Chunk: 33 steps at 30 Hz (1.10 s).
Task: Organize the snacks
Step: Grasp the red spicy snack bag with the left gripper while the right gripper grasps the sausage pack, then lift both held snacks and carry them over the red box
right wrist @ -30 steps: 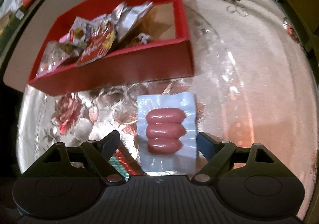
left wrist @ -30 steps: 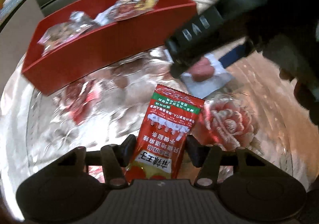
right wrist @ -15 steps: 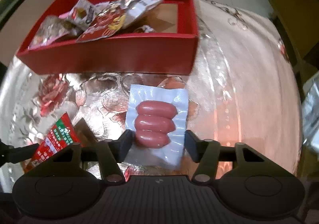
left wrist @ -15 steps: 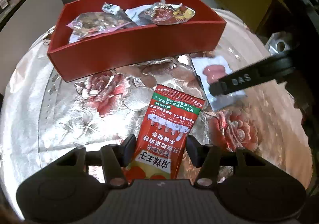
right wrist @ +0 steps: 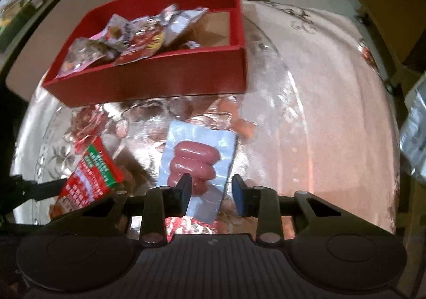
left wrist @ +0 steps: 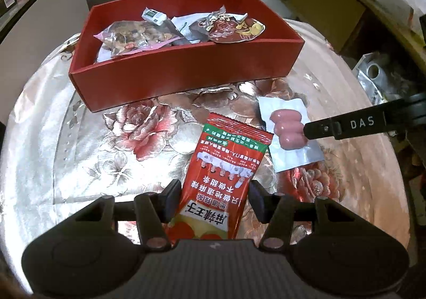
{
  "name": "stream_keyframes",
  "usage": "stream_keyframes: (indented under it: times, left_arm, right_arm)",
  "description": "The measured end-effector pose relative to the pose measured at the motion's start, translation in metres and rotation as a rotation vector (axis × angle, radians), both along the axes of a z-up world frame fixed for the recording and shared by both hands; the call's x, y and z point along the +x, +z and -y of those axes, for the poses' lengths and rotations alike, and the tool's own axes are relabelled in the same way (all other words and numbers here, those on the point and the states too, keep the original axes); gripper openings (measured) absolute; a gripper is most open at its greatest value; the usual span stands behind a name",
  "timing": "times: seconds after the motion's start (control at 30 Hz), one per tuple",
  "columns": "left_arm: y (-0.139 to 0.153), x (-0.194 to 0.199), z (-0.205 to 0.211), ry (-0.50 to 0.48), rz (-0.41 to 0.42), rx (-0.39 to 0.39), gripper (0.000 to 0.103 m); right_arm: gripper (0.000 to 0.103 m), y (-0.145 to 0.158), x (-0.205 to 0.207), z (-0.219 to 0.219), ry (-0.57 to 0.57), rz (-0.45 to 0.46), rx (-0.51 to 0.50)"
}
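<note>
- The left gripper [left wrist: 214, 199] is closed on the red sachet [left wrist: 226, 174], whose long axis points away toward the red box [left wrist: 183, 70] at the table's [left wrist: 40, 123] far edge.
- The right gripper [right wrist: 211, 192] pinches the sausage pack [right wrist: 197, 160], nearer the box's right end (both look lifted, though I cannot tell for sure).
- Both packets' near ends are hidden behind the gripper bodies.
</note>
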<state>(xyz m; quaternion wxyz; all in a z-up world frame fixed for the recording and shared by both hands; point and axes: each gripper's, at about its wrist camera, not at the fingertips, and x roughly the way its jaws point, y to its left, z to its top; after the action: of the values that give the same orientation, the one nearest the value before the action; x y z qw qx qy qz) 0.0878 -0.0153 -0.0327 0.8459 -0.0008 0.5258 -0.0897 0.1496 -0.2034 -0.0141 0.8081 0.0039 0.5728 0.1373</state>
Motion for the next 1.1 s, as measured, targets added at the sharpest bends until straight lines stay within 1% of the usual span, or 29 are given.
stream_keyframes:
  times: [0.07,0.1,0.13,0.17,0.23,0.27,0.3,0.33,0.37,0.4,0.47,0.5,0.53,0.57,0.6,0.63,0.67,0.7,0.73,0.77,0.83,0.93,1.1]
  left_arm:
    - [0.0,0.0,-0.001,0.004,0.002,-0.001,0.049]
    - [0.0,0.0,-0.001,0.006,0.001,-0.002,0.049]
    - [0.0,0.001,-0.001,0.007,-0.001,-0.004,0.049]
    - [0.0,0.001,-0.002,0.008,-0.003,-0.007,0.049]
    - [0.0,-0.001,-0.004,0.006,-0.006,-0.018,0.049]
    - [0.0,-0.001,-0.005,0.003,-0.01,-0.024,0.049]
    - [-0.001,-0.002,-0.006,0.001,-0.013,-0.027,0.049]
    - [-0.002,-0.002,-0.007,0.001,-0.02,-0.03,0.049]
    - [-0.003,-0.001,-0.008,0.005,-0.028,-0.034,0.049]
    - [-0.004,0.0,-0.008,0.011,-0.036,-0.039,0.049]
    - [-0.005,0.002,-0.009,0.017,-0.042,-0.046,0.049]
    - [-0.005,0.003,-0.009,0.016,-0.043,-0.044,0.049]
    - [-0.005,0.003,-0.008,0.016,-0.043,-0.043,0.049]
    - [-0.005,0.003,-0.008,0.014,-0.044,-0.043,0.049]
    - [-0.005,0.003,-0.008,0.011,-0.045,-0.045,0.049]
    - [-0.005,0.003,-0.008,0.009,-0.045,-0.047,0.049]
    - [-0.004,0.002,-0.007,0.008,-0.044,-0.046,0.049]
    - [-0.003,0.002,-0.007,0.01,-0.04,-0.046,0.049]
    - [-0.002,0.002,-0.007,0.009,-0.037,-0.049,0.049]
    - [-0.001,0.002,-0.008,0.007,-0.033,-0.052,0.049]
    - [0.001,0.0,-0.009,0.007,-0.023,-0.054,0.049]
    - [0.003,-0.001,-0.013,0.021,-0.018,-0.059,0.049]
    - [0.009,-0.002,-0.016,0.032,-0.001,-0.075,0.049]
  right_arm:
    - [0.061,0.001,0.004,0.003,-0.024,0.01,0.024]
    - [0.076,0.002,0.008,0.003,-0.039,0.016,0.037]
    - [0.081,0.003,0.011,0.001,-0.034,0.025,0.045]
    - [0.081,0.004,0.015,-0.007,0.006,0.034,0.043]
    - [0.082,0.008,0.023,-0.028,0.15,0.022,-0.022]
    - [0.085,0.011,0.025,-0.035,0.208,0.032,-0.054]
    - [0.093,0.013,0.027,-0.04,0.255,0.041,-0.074]
    - [0.098,0.013,0.031,-0.044,0.292,0.046,-0.094]
    - [0.098,0.01,0.035,-0.046,0.295,0.033,-0.104]
    - [0.098,0.004,0.04,-0.047,0.273,-0.001,-0.095]
    - [0.098,-0.008,0.045,-0.044,0.207,-0.021,-0.051]
    - [0.097,-0.015,0.045,-0.042,0.175,-0.018,-0.062]
    - [0.095,-0.024,0.044,-0.042,0.164,-0.03,-0.098]
    - [0.095,-0.03,0.04,-0.044,0.171,-0.048,-0.134]
    - [0.095,-0.033,0.032,-0.046,0.19,-0.02,-0.155]
    - [0.094,-0.035,0.025,-0.048,0.204,-0.015,-0.174]
    - [0.093,-0.035,0.02,-0.05,0.218,-0.011,-0.179]
    - [0.087,-0.034,0.018,-0.05,0.222,-0.007,-0.176]
    - [0.077,-0.033,0.018,-0.048,0.209,-0.005,-0.169]
    - [0.075,-0.03,0.018,-0.044,0.189,-0.005,-0.159]
    - [0.075,-0.028,0.018,-0.036,0.163,-0.028,-0.116]
    - [0.075,-0.027,0.011,-0.031,0.159,-0.02,-0.13]
    - [0.075,-0.013,0.004,-0.02,0.114,0.018,-0.06]
